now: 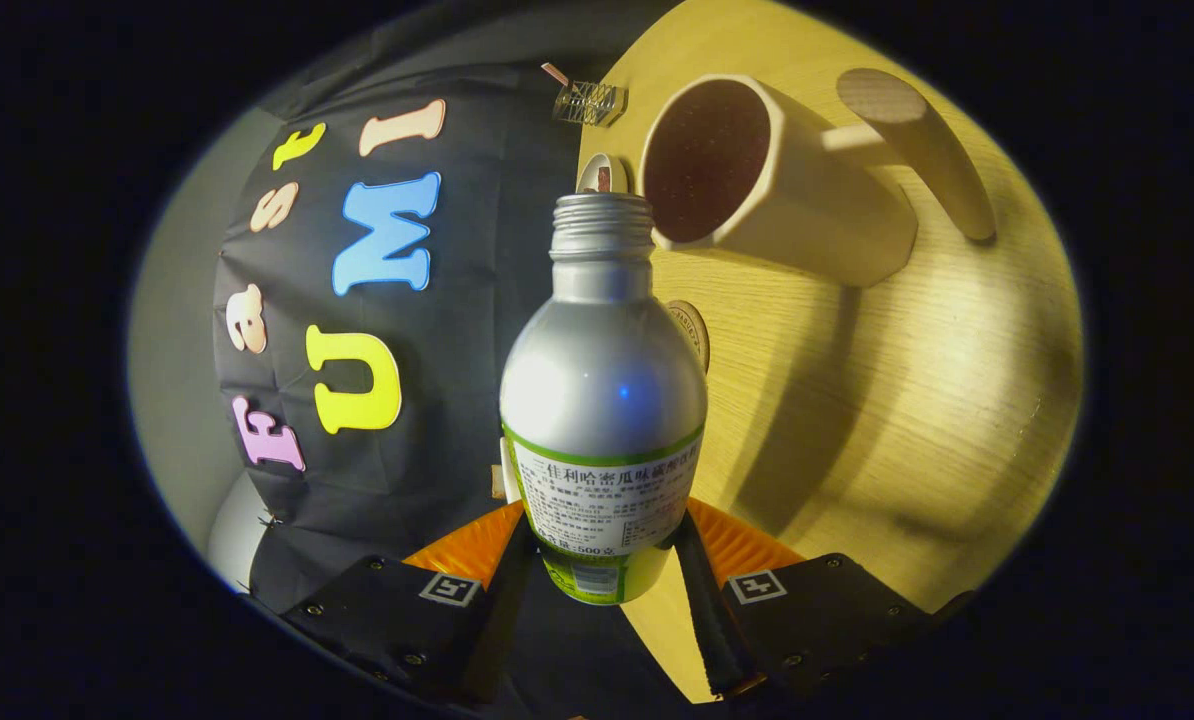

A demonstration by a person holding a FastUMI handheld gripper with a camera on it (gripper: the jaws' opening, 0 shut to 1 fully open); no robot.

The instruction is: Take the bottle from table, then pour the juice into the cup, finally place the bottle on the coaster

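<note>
Gripper view: tongs (602,550) clamped on silver bottle (602,390), its open neck beside the cup (777,190).

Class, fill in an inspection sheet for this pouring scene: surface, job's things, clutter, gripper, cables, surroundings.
Surface: wooden table, lit, with shadows.
Job's things: silver bottle, cap off, tilted with its neck toward the cup; cup's inside looks dark; round coaster partly hidden behind the bottle.
Clutter: small clear wire-like object and a small round item beyond the bottle; a rounded wooden piece beside the cup.
Gripper: gripper shut on the bottle's lower body.
Cables: nothing seen.
Surroundings: black cloth wall.
</note>
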